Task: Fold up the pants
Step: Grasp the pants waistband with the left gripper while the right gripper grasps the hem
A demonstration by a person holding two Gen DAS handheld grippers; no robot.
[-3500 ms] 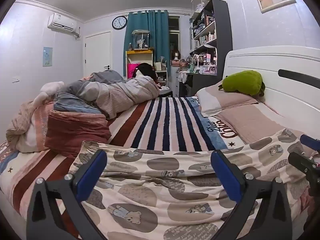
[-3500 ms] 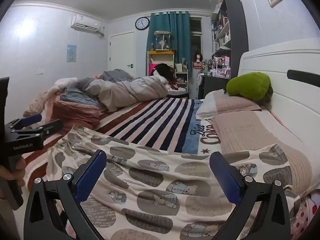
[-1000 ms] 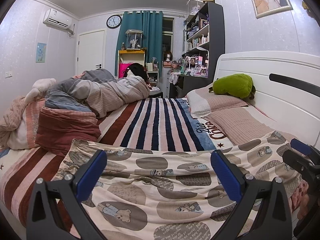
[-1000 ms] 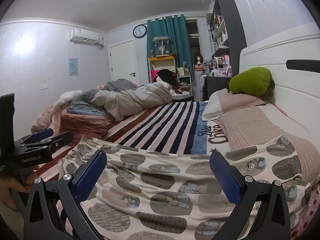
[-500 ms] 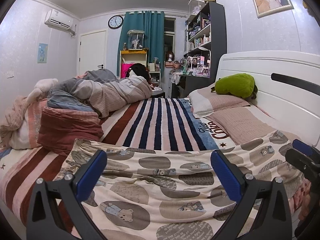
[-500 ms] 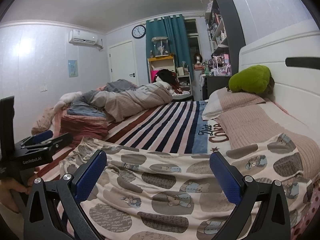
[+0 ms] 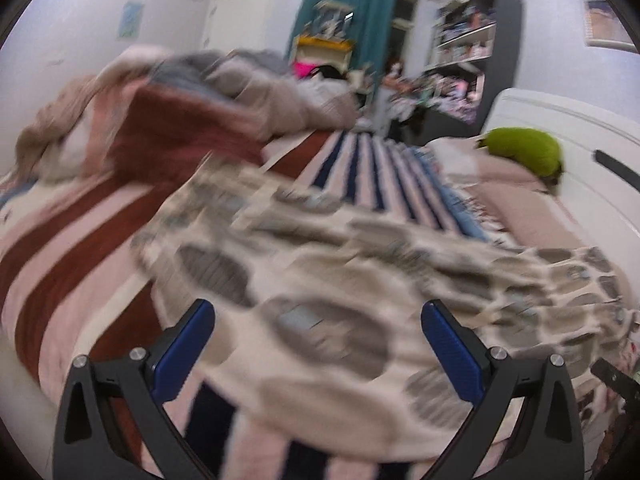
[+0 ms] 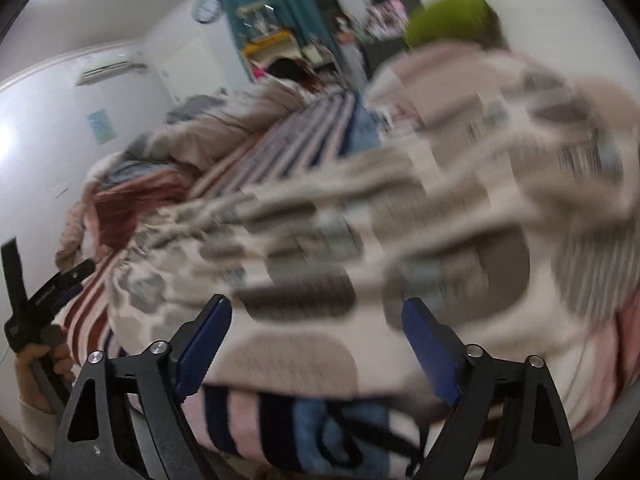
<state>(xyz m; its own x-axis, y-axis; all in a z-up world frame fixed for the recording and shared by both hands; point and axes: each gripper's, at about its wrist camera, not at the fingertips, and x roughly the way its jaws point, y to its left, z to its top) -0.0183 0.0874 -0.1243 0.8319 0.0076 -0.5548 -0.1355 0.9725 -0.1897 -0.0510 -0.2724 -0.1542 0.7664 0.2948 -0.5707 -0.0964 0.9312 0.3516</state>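
The pants (image 7: 340, 280) are cream with grey oval bear patches and lie spread across the striped bed (image 7: 72, 248). Both views are blurred by motion. My left gripper (image 7: 318, 344) is open and empty, low over the pants' near edge, which lies between its fingers. My right gripper (image 8: 316, 340) is open and empty, also low over the near edge of the pants (image 8: 400, 240). The left gripper shows at the left of the right wrist view (image 8: 52, 292), held in a hand.
A heap of blankets and folded clothes (image 7: 180, 120) lies at the far left of the bed. Pillows (image 7: 520, 200) and a green plush (image 7: 524, 152) sit by the white headboard (image 7: 580, 152) on the right. A shelf unit (image 7: 476, 48) stands behind.
Both grippers have dropped down and forward toward the near edge of the pants, tilting sharply; the views are now blurred. The jaws stay open.
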